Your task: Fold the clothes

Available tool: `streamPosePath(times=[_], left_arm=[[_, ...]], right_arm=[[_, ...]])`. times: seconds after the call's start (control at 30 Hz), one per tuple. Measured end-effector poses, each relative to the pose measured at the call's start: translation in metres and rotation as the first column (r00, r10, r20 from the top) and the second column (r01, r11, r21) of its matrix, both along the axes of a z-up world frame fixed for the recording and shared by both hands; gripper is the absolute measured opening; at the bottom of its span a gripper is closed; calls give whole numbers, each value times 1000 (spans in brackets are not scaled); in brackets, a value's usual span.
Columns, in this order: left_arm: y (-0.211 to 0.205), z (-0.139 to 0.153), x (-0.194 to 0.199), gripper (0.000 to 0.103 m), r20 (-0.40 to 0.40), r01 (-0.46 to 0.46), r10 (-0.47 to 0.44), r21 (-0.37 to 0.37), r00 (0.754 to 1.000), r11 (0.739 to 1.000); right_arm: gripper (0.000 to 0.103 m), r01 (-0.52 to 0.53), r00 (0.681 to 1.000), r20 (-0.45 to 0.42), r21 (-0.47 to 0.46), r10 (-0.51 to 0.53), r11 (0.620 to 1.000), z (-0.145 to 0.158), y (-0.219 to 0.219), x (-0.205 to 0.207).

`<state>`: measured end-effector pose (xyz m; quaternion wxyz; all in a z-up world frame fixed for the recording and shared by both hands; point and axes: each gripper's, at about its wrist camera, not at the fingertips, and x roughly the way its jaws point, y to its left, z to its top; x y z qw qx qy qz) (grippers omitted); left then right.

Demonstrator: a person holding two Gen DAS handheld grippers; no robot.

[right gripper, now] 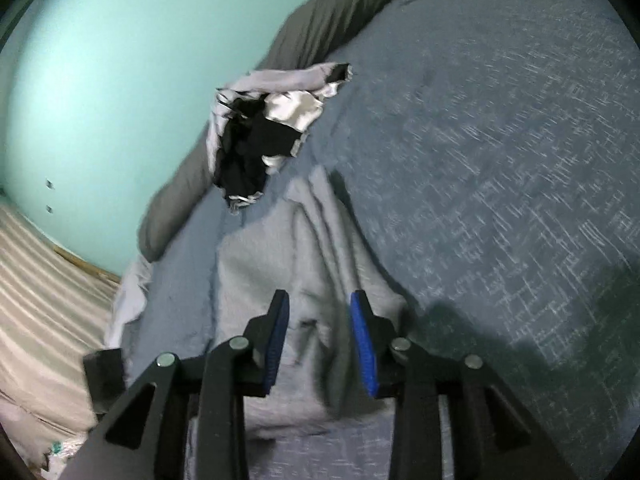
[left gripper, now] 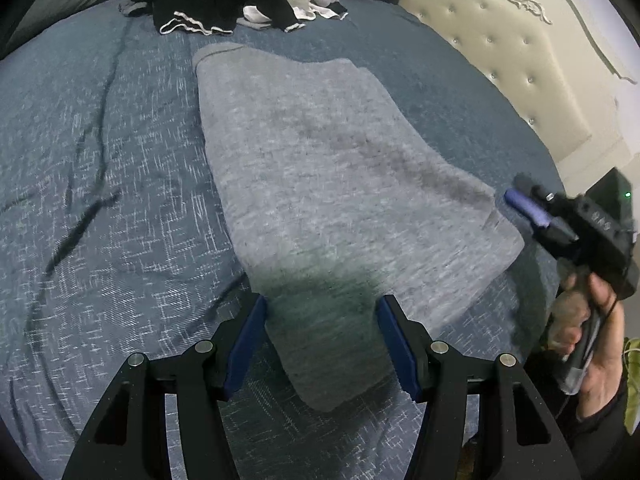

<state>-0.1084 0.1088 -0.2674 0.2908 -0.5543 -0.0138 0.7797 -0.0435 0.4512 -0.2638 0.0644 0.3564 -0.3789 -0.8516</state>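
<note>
The left tool (left gripper: 322,344) stands open, its blue pads either side of the near end of a folded grey knit garment (left gripper: 320,168) without pressing it. The right tool (right gripper: 320,340) is open above that garment's rumpled edge, gripping nothing. It lies on the blue patterned bed cover (left gripper: 100,160), a pile of black and white clothes (left gripper: 224,4) beyond.

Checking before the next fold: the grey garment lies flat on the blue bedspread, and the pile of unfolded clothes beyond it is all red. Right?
Not quite. The pile of unfolded clothes is black, white and grey, not red, as the left wrist view shows. The grey garment does lie on the blue bedspread.
</note>
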Motion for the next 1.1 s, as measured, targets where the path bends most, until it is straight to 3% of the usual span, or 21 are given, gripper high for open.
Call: streamPosePath(times=[0.1, 0.2, 0.33, 0.47, 0.57, 0.67, 0.77, 0.9, 1.1], left_arm=[[-4, -2, 0, 63, 2, -12, 12, 25, 1000, 1000], [-9, -1, 1, 63, 6, -25, 25, 62, 1000, 998], [-14, -3, 4, 63, 0, -34, 34, 97, 999, 995], [-23, -3, 11, 63, -18, -47, 50, 128, 999, 991], [-28, -3, 11, 63, -32, -62, 67, 151, 997, 987], [-30, -9, 12, 63, -33, -75, 82, 173, 996, 982], [-34, -13, 19, 63, -40, -81, 91, 192, 995, 978], [-34, -20, 16, 69, -33, -89, 99, 213, 995, 973], [-31, -22, 22, 69, -57, -84, 99, 211, 993, 974]], right_arm=[[32, -91, 993, 75, 42, 88, 995, -14, -20, -15], [32, -86, 990, 105, -24, 88, 996, -29, -18, -17], [32, -50, 997, 49, -27, 52, 998, -11, -7, -24], [34, -130, 991, 40, 25, 129, 991, 8, -11, -53], [42, -225, 972, 85, 101, 217, 969, 17, -20, -90], [48, -284, 952, 150, 101, 267, 954, 17, -19, -123], [48, -332, 931, 215, 162, 295, 929, 15, -24, -151], [48, -398, 897, 266, 143, 352, 906, 6, -35, -186], [48, -473, 852, 364, 228, 376, 851, -5, -59, -226]])
